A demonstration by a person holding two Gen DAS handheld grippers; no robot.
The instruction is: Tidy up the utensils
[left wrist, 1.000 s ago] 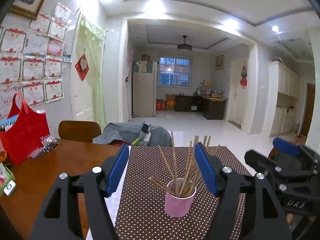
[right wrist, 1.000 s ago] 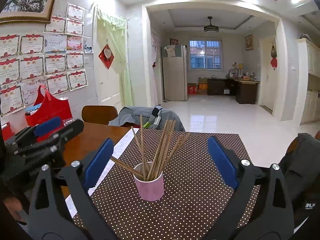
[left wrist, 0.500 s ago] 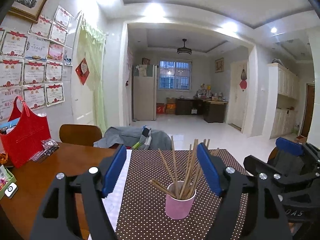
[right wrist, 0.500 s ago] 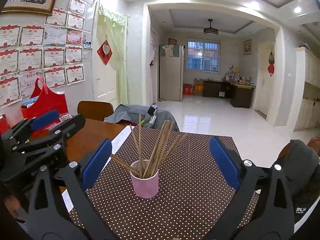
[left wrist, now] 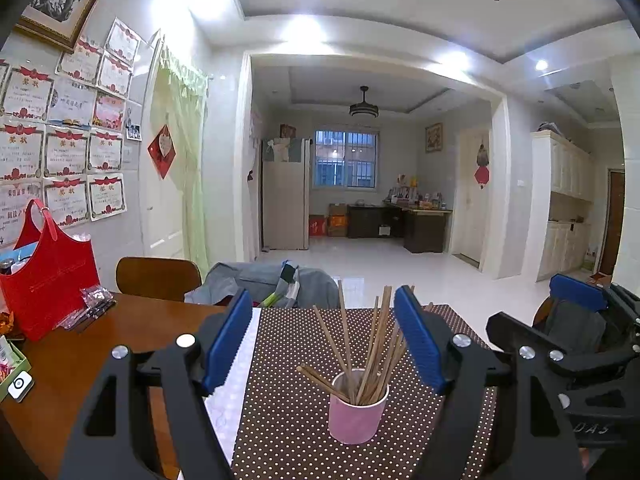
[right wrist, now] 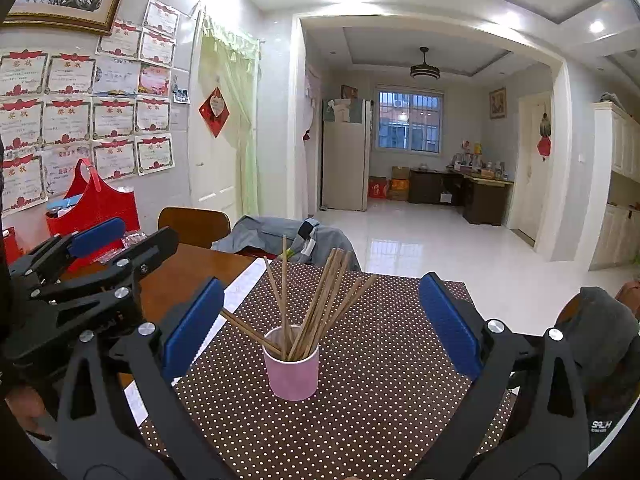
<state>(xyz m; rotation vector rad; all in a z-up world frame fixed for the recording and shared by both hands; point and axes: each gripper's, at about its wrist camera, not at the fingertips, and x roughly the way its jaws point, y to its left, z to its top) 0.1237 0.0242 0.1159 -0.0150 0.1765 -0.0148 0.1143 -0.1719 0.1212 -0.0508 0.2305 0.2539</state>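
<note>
Pink cup (left wrist: 357, 410) full of chopsticks (left wrist: 370, 344) stands on the dotted mat (left wrist: 288, 420) in the left wrist view, ahead of the left gripper (left wrist: 320, 344), whose blue fingers (left wrist: 226, 340) are spread wide and hold nothing. The sticks lean every way, so a careless reach could catch several at once and tip the light cup over.

From the right wrist view, the right gripper (right wrist: 322, 328) also stands wide and empty, with the cup (right wrist: 292, 368) between its fingers (right wrist: 450, 326) but farther off. The left gripper (right wrist: 92, 264) hangs close on that side, so both going for the chopsticks (right wrist: 316, 300) together risks a knock. A low stick points toward the desk (right wrist: 188, 272) and might flick out.
</note>
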